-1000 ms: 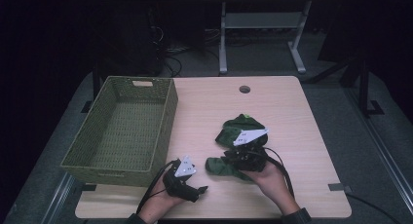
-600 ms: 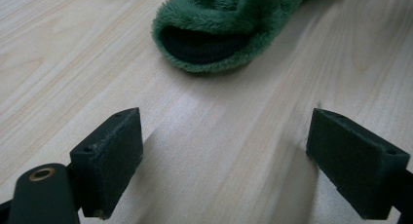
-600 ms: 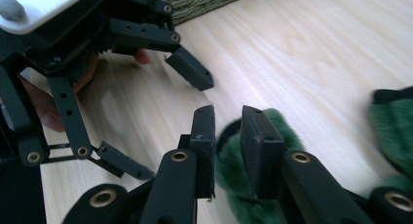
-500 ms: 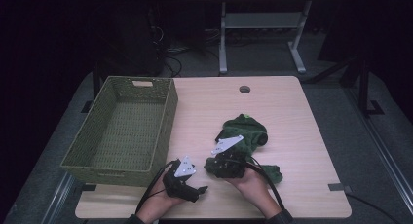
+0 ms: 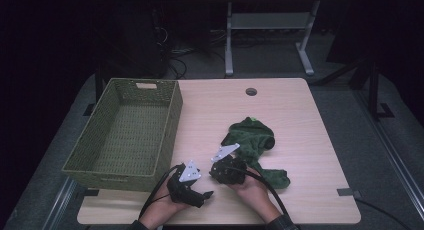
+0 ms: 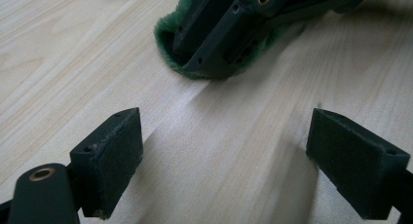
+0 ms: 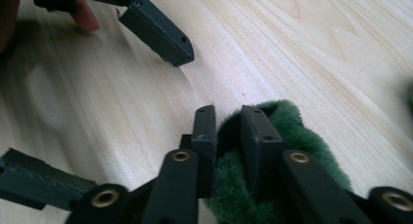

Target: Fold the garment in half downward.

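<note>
Green fleece cloth (image 5: 252, 142) lies on the bench (image 5: 300, 115) right of the basket (image 5: 125, 132); its near edge is pinched by the closing right hand-held gripper (image 7: 231, 118), presumably for lifting. Left hand-held gripper (image 6: 224, 151) is held released nearby, ready to assist.

L gripper (image 5: 206, 194) is sitting at bottom centre of high view, jaws standing wide apart. R gripper (image 7: 229, 124), just right of it, jaws have just been closing, nearly together, pinching fabric.

The right gripper (image 5: 220, 171) hides part of the green cloth's (image 5: 252, 140) near end.
</note>
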